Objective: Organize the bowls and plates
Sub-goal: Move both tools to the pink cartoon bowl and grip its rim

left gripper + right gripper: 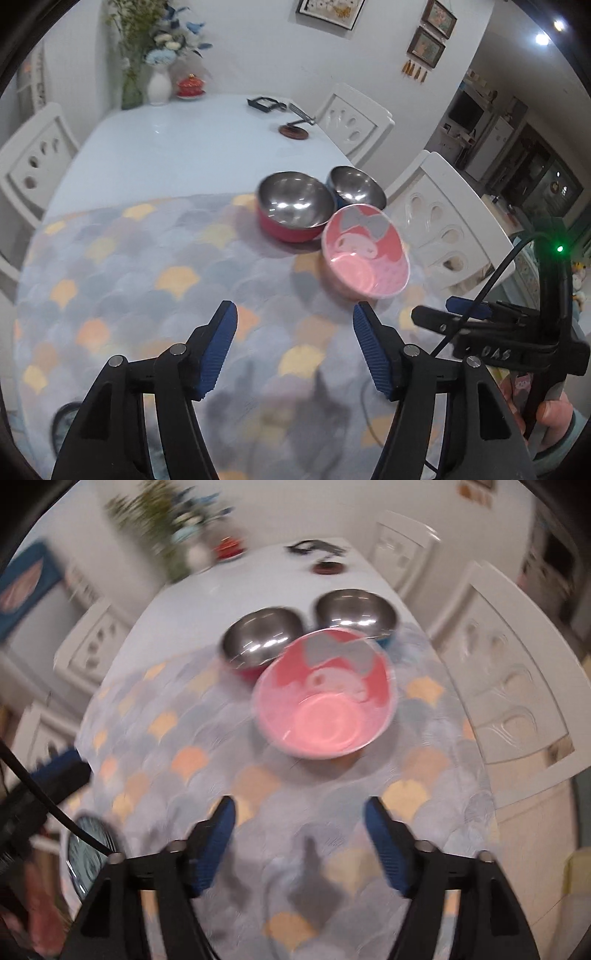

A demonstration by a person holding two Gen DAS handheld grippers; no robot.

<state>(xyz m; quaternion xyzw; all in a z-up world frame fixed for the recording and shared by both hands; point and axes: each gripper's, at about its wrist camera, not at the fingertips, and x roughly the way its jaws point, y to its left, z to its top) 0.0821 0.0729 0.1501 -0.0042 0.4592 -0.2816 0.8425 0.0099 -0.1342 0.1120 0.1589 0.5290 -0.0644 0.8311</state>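
Both grippers are spread wide with nothing between the fingers. The left gripper [293,314] hangs over the scalloped cloth [147,266], and the right gripper [299,812] does the same a bit closer to the bowls.

The pink bowl [323,698] sits dead ahead of the right gripper, just past its fingertips. From the left gripper it's ahead and off to the right [365,253]. It's glossy plastic-looking, round, with a cartoon face and a grey bow printed inside.

Behind it are two shiny steel-lined bowls. The one with the red outer shell [295,208] is left of the pink bowl and looks like it touches it. The one with the blue shell [356,186] is farther back on the right. In the right wrist view the pink bowl overlaps both, so you barely see the red [264,638] or blue [356,614] outsides there.

Stuff only the left view shows clearly: the right gripper's body [517,343] at the right edge with a green light on it, plus a white vase [159,85] of flowers and a small red lidded pot [191,86] at the far end of the table [177,140].

The right view is blurrier, but it catches a bluish patterned plate [86,853] near its left finger, at the cloth's edge, partly behind a black cable. White carved chairs [513,672] sit to the right.
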